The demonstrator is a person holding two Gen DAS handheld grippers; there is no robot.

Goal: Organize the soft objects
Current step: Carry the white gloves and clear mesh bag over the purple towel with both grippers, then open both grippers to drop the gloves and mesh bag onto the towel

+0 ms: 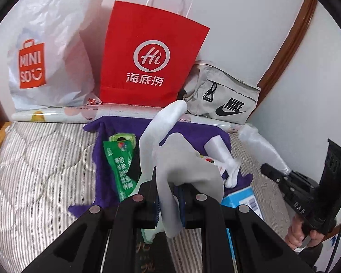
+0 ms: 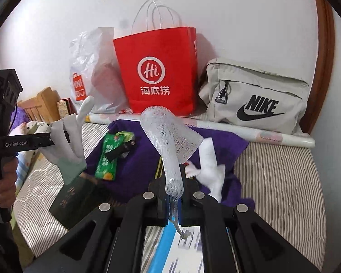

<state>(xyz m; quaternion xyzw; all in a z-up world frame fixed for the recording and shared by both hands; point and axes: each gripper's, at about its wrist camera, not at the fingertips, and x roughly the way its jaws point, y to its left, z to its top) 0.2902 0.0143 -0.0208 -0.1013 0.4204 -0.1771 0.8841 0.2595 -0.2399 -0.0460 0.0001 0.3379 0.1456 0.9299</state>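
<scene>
A pale grey-white glove (image 1: 170,159) with a mint-green cuff hangs pinched, one finger pointing toward 12 o'clock. A white foam mesh sleeve (image 2: 170,141) stands upright, flaring at 1 o'clock. A white sock (image 2: 211,170) lies crumpled on the purple cloth (image 2: 136,159) at 3 o'clock.

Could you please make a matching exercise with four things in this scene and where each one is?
Things:
1. grey glove
2. foam net sleeve
3. green packet
4. red paper bag

Places:
A. standing against the wall
B. held in the right gripper
C. lying on the purple cloth
D. held in the left gripper

Pairs: 1-D, 2-B, 3-C, 4-A
</scene>
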